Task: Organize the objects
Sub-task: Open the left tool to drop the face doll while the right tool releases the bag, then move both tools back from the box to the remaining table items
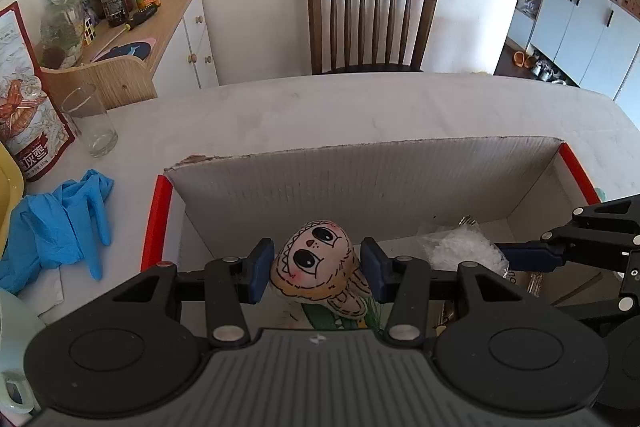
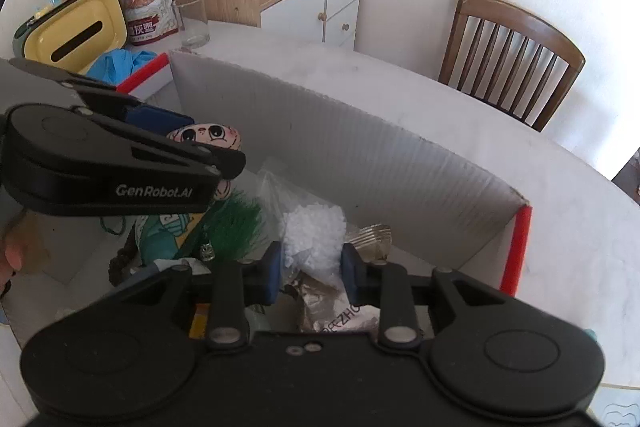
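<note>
A cardboard box (image 1: 360,183) with red edge strips stands on the white table; it also shows in the right wrist view (image 2: 360,147). My left gripper (image 1: 316,269) is over the box, its blue pads against both sides of a plush doll head (image 1: 316,259) with big eyes. The doll (image 2: 208,135) shows beside the left gripper (image 2: 160,135) in the right wrist view. My right gripper (image 2: 310,263) is shut on a clear bag of white crystals (image 2: 316,231) inside the box. The bag (image 1: 460,247) and right gripper (image 1: 532,255) show at right in the left wrist view.
Inside the box lie a green tuft (image 2: 236,223), a silver packet (image 2: 340,315) and other items. Left of the box are blue gloves (image 1: 60,223), a glass (image 1: 90,123), a snack pouch (image 1: 24,99) and a yellow container (image 2: 76,31). A chair (image 1: 372,19) stands behind the table.
</note>
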### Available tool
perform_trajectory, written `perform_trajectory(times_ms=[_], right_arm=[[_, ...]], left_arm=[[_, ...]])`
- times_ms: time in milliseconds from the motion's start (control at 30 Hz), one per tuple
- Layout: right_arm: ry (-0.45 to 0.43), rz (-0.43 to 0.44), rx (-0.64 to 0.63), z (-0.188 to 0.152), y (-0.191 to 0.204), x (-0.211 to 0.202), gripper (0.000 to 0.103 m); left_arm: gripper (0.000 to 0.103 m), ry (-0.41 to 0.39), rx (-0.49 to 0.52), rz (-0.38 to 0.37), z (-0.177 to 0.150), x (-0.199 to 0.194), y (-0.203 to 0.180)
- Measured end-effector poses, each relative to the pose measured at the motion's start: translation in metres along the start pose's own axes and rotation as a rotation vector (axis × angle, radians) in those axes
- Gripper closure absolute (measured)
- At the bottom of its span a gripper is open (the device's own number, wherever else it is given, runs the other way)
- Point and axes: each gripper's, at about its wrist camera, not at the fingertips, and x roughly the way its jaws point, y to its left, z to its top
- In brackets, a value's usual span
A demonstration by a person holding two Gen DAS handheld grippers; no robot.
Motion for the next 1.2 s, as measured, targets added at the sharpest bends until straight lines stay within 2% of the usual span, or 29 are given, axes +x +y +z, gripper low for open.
perform_trajectory(times_ms=[367, 633, 1033, 1200], right_arm=[[0.015, 0.021, 0.001, 0.0, 0.0, -0.002, 0.068], [0.005, 0.033, 0.008, -0.005, -0.002, -0.011, 0.057], [-0.059, 0.036, 0.033, -0.008, -0.009, -0.047, 0.048], [-0.101, 0.033, 0.047, -0.014, -0.014, -0.069, 0.039]], left_arm=[[0.055, 0.02, -0.007, 0.002, 0.002, 0.004, 0.0], [0.045, 0.011, -0.005, 0.011, 0.002, -0.004, -0.004], [0.039, -0.044, 0.0, 0.017, 0.003, -0.043, -0.013], [0.034, -0.075, -0.003, 0.022, 0.002, -0.067, -0.022]])
